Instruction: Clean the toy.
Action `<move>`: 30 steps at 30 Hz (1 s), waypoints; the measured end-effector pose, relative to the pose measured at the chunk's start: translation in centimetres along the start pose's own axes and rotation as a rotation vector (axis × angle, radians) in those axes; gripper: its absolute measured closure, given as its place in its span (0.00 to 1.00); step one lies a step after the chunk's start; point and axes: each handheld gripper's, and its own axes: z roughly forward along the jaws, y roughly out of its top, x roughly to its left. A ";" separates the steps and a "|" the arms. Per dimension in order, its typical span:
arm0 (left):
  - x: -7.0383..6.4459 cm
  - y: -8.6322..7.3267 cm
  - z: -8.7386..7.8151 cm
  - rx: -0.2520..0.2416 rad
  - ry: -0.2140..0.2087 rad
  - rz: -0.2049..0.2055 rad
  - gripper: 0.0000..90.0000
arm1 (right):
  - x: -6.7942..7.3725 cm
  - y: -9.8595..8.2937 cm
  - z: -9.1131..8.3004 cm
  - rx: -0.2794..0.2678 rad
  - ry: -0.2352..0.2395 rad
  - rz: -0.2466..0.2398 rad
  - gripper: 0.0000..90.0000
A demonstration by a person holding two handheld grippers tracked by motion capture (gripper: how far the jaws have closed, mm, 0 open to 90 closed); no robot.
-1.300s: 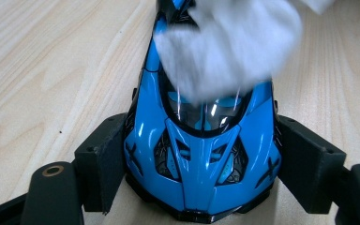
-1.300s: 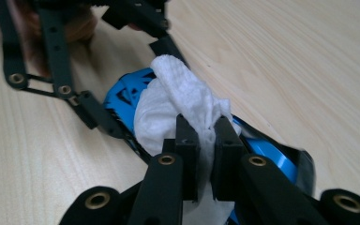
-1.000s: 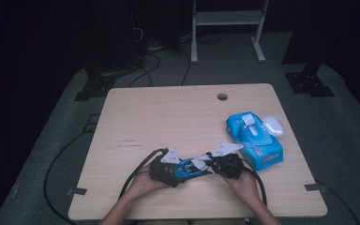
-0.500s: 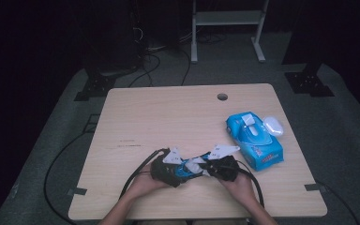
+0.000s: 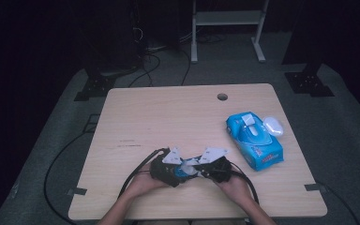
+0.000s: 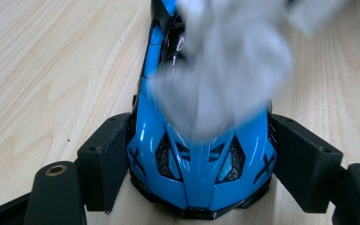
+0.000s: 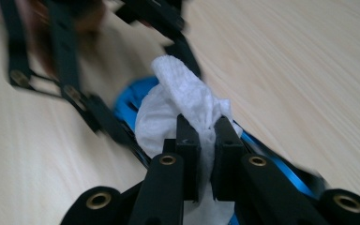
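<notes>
Left gripper jaws clamped on both flanks of the blue toy car, pinning it to the tabletop. Right gripper jaws closed on a white wipe, which since a second ago has shifted along the car body: wiping looks mid-stroke, unfinished

Both forearms come in low at the near edge, hands close together. The left gripper has its 2 jaws spread wide and clamped on something between them. The right gripper has its 2 jaws nearly closed, pinching.
</notes>
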 end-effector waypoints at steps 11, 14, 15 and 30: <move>0.1 -0.2 -0.1 -0.016 -0.011 -0.003 0.28 | 0.1 0.3 0.2 0.027 0.047 0.017 0.92; 0.1 -0.3 -0.1 -0.021 -0.009 -0.002 0.28 | 1.1 1.2 1.7 0.027 0.103 0.003 0.92; 0.1 -0.3 -0.1 -0.020 -0.010 0.002 0.28 | 1.4 1.5 2.3 0.031 0.107 -0.015 0.92; 0.5 -0.8 -0.8 -0.023 -0.034 -0.033 0.29 | 1.1 2.6 3.4 0.073 0.124 -0.013 0.92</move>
